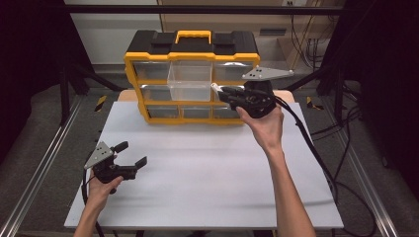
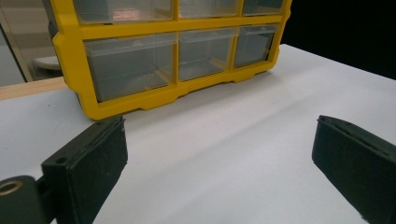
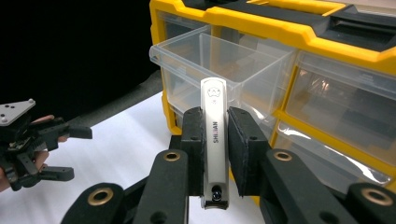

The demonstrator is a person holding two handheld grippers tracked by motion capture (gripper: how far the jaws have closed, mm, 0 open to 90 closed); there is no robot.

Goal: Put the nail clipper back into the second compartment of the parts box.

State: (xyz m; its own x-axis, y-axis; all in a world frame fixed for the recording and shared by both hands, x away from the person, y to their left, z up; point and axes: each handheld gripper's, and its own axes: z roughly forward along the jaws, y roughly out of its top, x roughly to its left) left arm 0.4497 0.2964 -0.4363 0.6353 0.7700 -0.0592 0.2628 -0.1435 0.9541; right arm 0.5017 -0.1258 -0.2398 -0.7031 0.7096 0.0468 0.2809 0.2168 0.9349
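A yellow and black drawer organizer (image 1: 191, 58) stands at the far edge of the white table (image 1: 207, 163). Its clear top-middle drawer (image 1: 189, 81) is pulled out; I see nothing inside it. My right gripper (image 1: 218, 92) hovers just right of that drawer, shut on a slim silver nail clipper (image 1: 215, 88). In the right gripper view the clipper (image 3: 213, 93) stands upright between the pads (image 3: 192, 135), pointing at the open drawer (image 3: 187, 51). My left gripper (image 1: 133, 153) rests low at the table's left, open with nothing between its jaws (image 2: 219, 154).
The organizer's other clear drawers (image 2: 126, 65) are pushed in. Metal rails (image 1: 44, 163) run along both sides of the table, and cables (image 1: 316, 148) trail off to the right. The left gripper (image 3: 77, 153) also appears far off in the right gripper view.
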